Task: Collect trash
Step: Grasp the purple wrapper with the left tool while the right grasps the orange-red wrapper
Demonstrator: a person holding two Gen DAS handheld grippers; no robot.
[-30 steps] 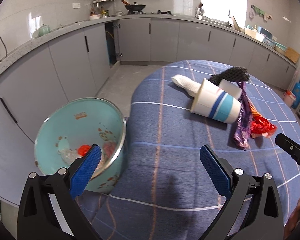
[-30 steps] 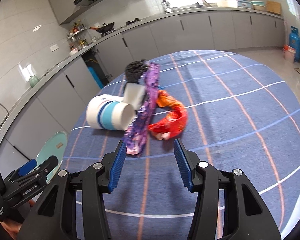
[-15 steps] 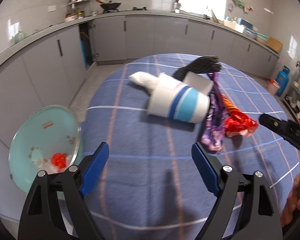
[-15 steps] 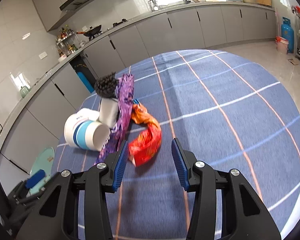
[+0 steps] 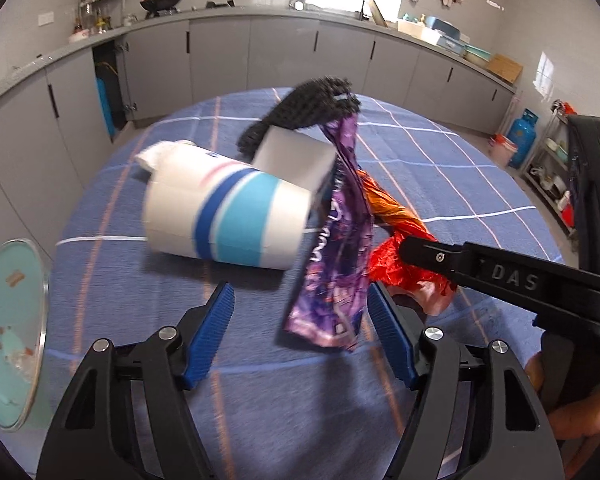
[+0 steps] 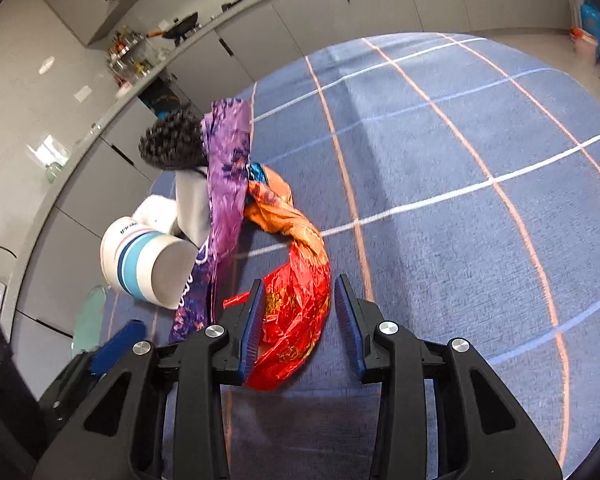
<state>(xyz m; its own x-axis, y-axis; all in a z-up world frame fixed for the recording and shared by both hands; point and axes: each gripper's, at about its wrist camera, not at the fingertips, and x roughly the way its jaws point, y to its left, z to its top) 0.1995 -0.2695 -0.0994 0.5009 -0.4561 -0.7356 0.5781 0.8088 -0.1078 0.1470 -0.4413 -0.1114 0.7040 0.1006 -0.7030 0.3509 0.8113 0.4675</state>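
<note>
A pile of trash lies on the blue checked tablecloth (image 5: 284, 412). A white paper cup (image 5: 224, 216) with blue bands lies on its side. A purple wrapper (image 5: 336, 248), a red-orange wrapper (image 5: 396, 240), a small white cup (image 5: 296, 160) and a black mesh piece (image 5: 312, 104) lie beside it. My left gripper (image 5: 300, 336) is open, with the purple wrapper's lower end between its fingers. My right gripper (image 6: 300, 320) is open around the red-orange wrapper (image 6: 296, 308). The purple wrapper (image 6: 220, 192) and striped cup (image 6: 144, 264) show to its left.
A teal enamel basin (image 5: 8, 320) with scraps inside sits below the table's left edge. Grey kitchen cabinets (image 5: 220, 60) run behind the table. A blue gas cylinder (image 5: 522, 136) stands at the far right. The right half of the cloth (image 6: 480, 200) is bare.
Both grippers have moved forward onto the trash pile. The left now straddles the purple wrapper's end, the right straddles the red-orange wrapper. The basin has slid toward the left edge of view.
</note>
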